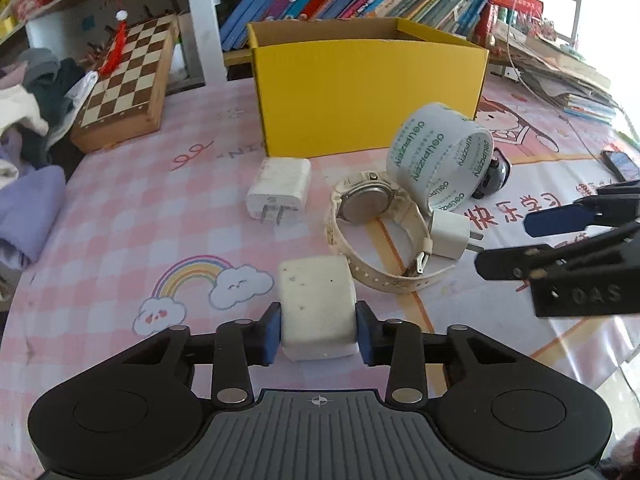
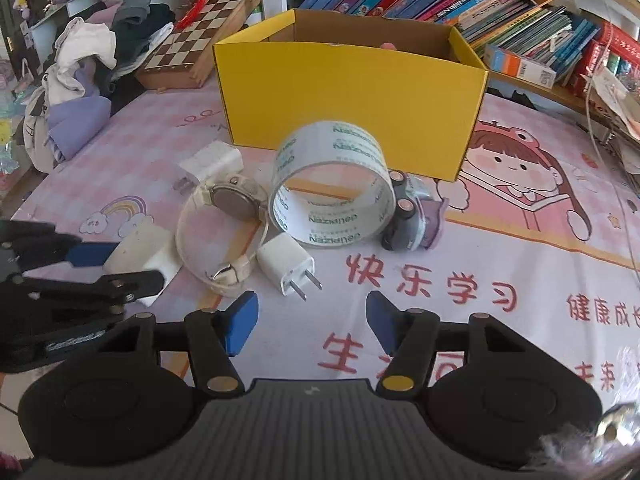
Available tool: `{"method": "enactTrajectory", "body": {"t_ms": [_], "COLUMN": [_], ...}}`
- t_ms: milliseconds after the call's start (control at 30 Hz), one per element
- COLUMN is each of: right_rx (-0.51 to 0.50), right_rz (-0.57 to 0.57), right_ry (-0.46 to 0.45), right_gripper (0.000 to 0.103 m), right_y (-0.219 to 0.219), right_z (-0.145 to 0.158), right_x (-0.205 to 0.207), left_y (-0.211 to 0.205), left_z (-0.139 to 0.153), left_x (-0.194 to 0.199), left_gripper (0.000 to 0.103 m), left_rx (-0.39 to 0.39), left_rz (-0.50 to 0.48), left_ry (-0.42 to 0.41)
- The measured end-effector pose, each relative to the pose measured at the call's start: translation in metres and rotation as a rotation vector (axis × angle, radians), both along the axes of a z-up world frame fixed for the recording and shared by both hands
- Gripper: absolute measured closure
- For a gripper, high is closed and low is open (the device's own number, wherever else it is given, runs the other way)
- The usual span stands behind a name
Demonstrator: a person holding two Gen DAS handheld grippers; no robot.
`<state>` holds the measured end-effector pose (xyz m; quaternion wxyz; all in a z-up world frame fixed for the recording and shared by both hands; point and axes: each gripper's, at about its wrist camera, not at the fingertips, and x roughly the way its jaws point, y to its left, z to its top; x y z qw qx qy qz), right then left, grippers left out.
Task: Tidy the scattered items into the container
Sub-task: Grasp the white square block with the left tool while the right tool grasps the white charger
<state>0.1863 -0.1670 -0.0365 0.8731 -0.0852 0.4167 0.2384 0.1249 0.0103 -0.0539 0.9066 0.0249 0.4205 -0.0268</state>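
My left gripper (image 1: 319, 332) is shut on a white eraser block (image 1: 316, 300), its blue pads (image 1: 272, 334) pressing both sides low over the pink cloth. Beyond it lie a large white charger (image 1: 280, 190), a cream wristwatch (image 1: 364, 208), a small white charger (image 1: 450, 236) and a printed tape roll (image 1: 436, 160). The yellow cardboard box (image 1: 368, 92) stands open behind them. My right gripper (image 2: 312, 320) is open with nothing between its pads; the small charger (image 2: 286, 264) lies just ahead of it. Taped dark batteries (image 2: 404, 216) rest beside the tape roll (image 2: 332, 188).
A wooden chessboard (image 1: 124, 80) and a heap of clothes (image 1: 32, 120) sit at the left. Shelves of books (image 2: 500, 4) run behind the box. A phone (image 1: 620, 164) lies at the far right, with stacked papers (image 1: 560, 76) behind it.
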Motion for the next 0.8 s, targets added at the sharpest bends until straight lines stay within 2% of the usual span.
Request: {"method": "enactTrajectory", "body": {"t_ms": [133,400,600,800], "right_rx": [0.011,0.01,-0.005,-0.029], "right_rz": [0.009,0.039,0.047,0.065], "right_ry": [0.021,0.062,0.081,0.055], "right_gripper": [0.048,0.05,0.057,0.059], "right_y": [0.005,0.022,0.03,0.037], "right_z": [-0.003,-0.01,-0.017,-0.018], "right_x": [0.01,0.024,0.032,0.034], "left_y": [0.005,0.014,0.023,0.024], "left_z": [0.004,0.008,0.007,0.006], "left_x": [-0.007,-0.013,-0.015,-0.015], "left_gripper": [0.07,0.07,0.07,0.07], "left_rx": [-0.007,0.015,0.005,0.008], "left_rz": [0.016,0.055,0.094,0.098], "left_ry": [-0.001,-0.003,0.009,0.012]}}
